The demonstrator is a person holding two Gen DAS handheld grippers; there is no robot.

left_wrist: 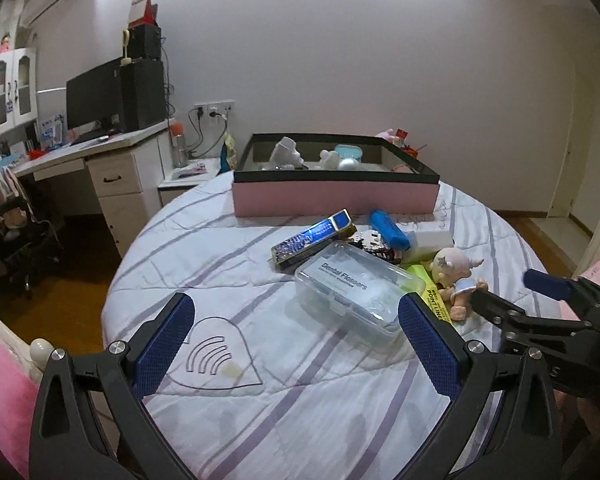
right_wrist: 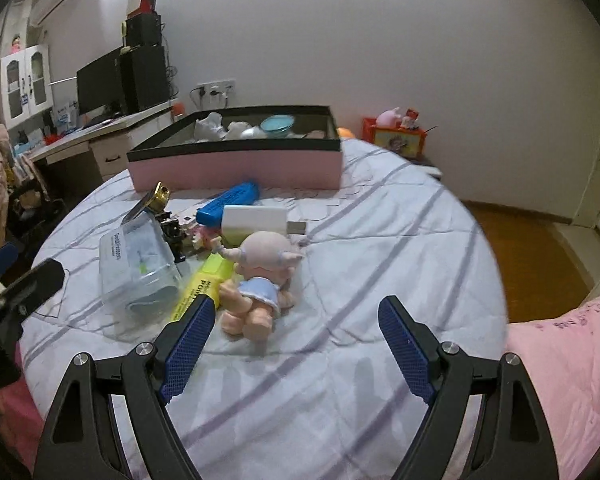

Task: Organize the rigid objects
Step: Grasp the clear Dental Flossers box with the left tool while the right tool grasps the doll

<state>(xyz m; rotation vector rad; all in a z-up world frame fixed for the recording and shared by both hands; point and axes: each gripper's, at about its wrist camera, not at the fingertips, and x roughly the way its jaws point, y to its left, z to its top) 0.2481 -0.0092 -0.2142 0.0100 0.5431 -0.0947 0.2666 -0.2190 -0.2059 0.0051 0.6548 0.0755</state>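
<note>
A pile of small items lies on the striped bed: a clear dental flossers box (left_wrist: 352, 288) (right_wrist: 138, 264), a doll (left_wrist: 456, 280) (right_wrist: 260, 276), a yellow highlighter (left_wrist: 432, 296) (right_wrist: 204, 284), a blue case (left_wrist: 388, 228) (right_wrist: 230, 200), a white block (left_wrist: 428, 240) (right_wrist: 256, 220) and a blue-and-gold flat box (left_wrist: 312, 236). Behind them stands a pink box with a black rim (left_wrist: 332, 196) (right_wrist: 236, 168) that holds several items. My left gripper (left_wrist: 296, 300) is open just short of the flossers box. My right gripper (right_wrist: 296, 302) is open, the doll by its left finger.
A desk (left_wrist: 100, 148) with a monitor and a nightstand stand left of the bed. A pink pillow (right_wrist: 560, 360) lies at the right. A red toy box (right_wrist: 396, 136) sits past the bed's far edge. Wooden floor surrounds the round bed.
</note>
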